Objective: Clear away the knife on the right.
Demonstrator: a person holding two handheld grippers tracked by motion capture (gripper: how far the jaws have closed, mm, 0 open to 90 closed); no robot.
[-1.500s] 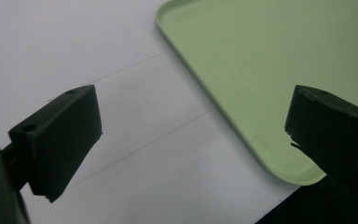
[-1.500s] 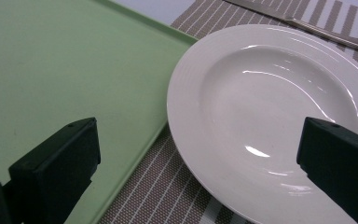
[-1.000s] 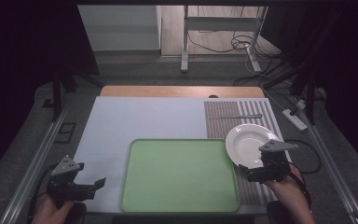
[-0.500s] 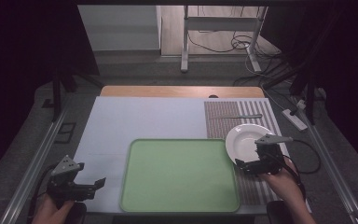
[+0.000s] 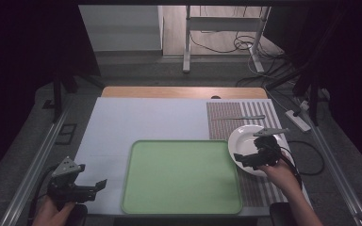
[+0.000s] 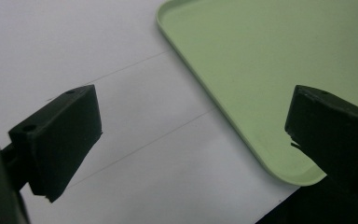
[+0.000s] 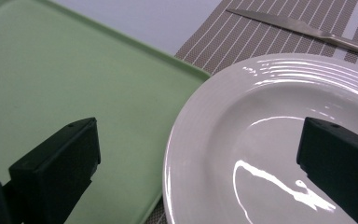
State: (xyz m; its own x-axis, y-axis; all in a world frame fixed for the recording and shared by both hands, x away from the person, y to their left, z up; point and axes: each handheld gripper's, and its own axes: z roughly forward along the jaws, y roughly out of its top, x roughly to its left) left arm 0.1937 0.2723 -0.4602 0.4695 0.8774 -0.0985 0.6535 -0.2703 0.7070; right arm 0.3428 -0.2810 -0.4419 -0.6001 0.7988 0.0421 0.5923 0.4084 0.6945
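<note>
A white plate [image 5: 250, 139] lies on the striped placemat [image 5: 226, 117] at the right, just beside the green tray [image 5: 181, 174]. My right gripper [image 5: 241, 159] hovers low over the plate's near-left part. It is open, and in the right gripper view [image 7: 196, 172] one jaw stands over the tray [image 7: 74, 70] and the other over the plate [image 7: 270, 140], with the rim between them. My left gripper [image 5: 99, 186] is open over the white mat near the tray's front-left corner. Between its jaws in the left gripper view [image 6: 191, 140] is only the mat and the tray's rim [image 6: 242, 135].
A table knife [image 5: 242, 117] lies across the placemat behind the plate, and appears in the right gripper view [image 7: 303, 29] at the top. The white mat [image 5: 146, 117] covers the table's left and middle. A wooden strip [image 5: 184, 92] runs along the far edge.
My right gripper has crept forward and a little left over the plate, toward its left rim. The left gripper has stayed where it was.
</note>
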